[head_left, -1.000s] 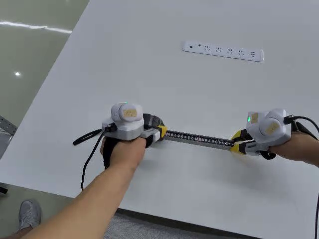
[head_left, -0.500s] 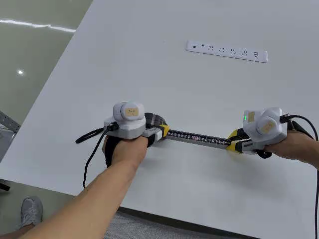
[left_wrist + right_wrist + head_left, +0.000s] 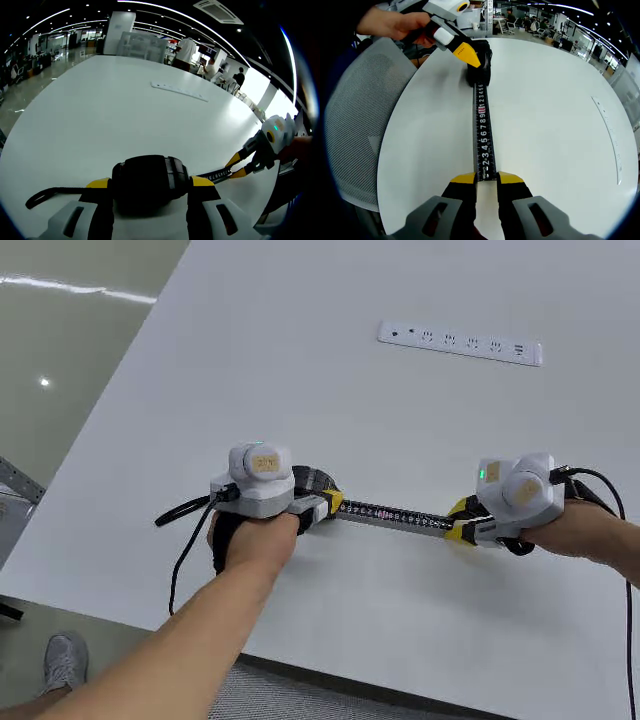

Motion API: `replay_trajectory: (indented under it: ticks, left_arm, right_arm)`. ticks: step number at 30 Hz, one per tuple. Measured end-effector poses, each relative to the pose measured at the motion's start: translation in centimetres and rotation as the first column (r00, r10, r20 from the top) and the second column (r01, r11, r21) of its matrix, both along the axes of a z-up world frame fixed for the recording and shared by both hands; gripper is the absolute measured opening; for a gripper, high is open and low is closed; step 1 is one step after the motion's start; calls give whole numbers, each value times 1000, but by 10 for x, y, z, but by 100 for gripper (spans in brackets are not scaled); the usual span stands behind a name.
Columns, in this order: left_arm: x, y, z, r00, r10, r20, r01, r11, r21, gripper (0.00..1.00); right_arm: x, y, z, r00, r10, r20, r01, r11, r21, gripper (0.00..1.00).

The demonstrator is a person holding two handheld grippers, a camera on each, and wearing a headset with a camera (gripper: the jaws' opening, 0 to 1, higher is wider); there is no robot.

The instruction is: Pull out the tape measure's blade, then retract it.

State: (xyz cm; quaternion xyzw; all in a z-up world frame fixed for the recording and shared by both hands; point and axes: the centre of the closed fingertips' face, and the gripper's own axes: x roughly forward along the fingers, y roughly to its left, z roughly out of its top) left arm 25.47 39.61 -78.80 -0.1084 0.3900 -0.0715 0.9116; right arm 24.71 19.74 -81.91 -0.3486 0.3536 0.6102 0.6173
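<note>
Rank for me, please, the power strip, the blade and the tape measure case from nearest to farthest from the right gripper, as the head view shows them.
From the right gripper:
1. blade: pinched between its fingers, running off to its left.
2. tape measure case: at the blade's other end, held in the left gripper.
3. power strip: well beyond both, toward the view's top.
</note>
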Motion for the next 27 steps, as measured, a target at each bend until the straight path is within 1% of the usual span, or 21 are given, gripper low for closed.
replay_trajectory:
  ticks: [4, 11, 18, 27]
  left_arm:
    - [0, 0, 0, 1000, 0, 0, 0, 1000, -3, 54]
    - [1, 1, -1, 1000, 1, 0, -1, 1000, -6, 54]
    - [3, 2, -5, 1000, 0, 0, 0, 1000, -9, 54]
    - [3, 2, -5, 1000, 0, -3, 0, 1000, -14, 54]
  right_arm:
    - [2, 5, -1, 1000, 6, 1, -6, 1000, 5, 11]
    - [5, 19, -4, 1000, 18, -2, -18, 1000, 16, 11]
    - [5, 26, -3, 1000, 25, -3, -25, 999, 20, 11]
    - [5, 38, -6, 999, 36, -6, -36, 999, 32, 11]
